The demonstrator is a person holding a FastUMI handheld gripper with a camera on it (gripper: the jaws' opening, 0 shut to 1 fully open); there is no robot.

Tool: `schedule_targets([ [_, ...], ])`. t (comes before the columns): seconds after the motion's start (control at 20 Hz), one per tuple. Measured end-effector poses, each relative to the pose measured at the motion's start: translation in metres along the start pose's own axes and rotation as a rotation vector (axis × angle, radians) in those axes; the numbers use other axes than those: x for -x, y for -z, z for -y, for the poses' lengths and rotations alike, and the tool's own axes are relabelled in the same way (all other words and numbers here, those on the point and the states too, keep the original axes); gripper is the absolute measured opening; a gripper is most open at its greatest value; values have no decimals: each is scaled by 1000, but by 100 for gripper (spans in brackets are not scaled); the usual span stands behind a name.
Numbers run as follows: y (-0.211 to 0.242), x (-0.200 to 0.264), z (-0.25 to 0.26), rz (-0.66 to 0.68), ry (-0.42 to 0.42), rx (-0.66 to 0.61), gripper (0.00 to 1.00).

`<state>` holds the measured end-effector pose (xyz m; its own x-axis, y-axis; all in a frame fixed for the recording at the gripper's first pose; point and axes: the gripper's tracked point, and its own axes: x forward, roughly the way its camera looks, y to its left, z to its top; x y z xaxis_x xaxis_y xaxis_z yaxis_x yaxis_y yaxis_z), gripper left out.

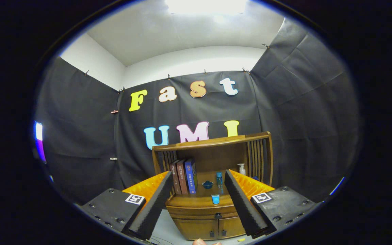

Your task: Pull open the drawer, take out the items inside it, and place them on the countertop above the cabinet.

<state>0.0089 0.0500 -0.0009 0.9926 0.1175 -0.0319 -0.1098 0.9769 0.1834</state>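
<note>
A wooden cabinet (182, 204) stands some way ahead of me against the black wall. Its drawer (196, 211) runs under the countertop (196, 200) and looks shut, with a small dark knob (218, 215) at its middle. What the drawer holds is hidden. My gripper (199, 173) is open, its fingers (155, 204) spread wide with nothing between them. The cabinet shows in the gap between the fingers, well beyond their tips.
On the countertop stand three books (183, 177), a small blue bowl (207, 184), a blue bottle (219, 179), a blue cup (215, 199) near the front edge and a white pump bottle (241, 168). A curved wooden back rail (213, 141) rises behind. Two doors (196, 228) sit below the drawer.
</note>
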Motion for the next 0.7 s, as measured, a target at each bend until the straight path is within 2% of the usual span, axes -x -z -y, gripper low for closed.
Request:
schedule_targets([
  [0.25, 3, -3, 8, -4, 19, -3, 99],
  [0.7, 13, -8, 2, -26, 4, 3, 99],
])
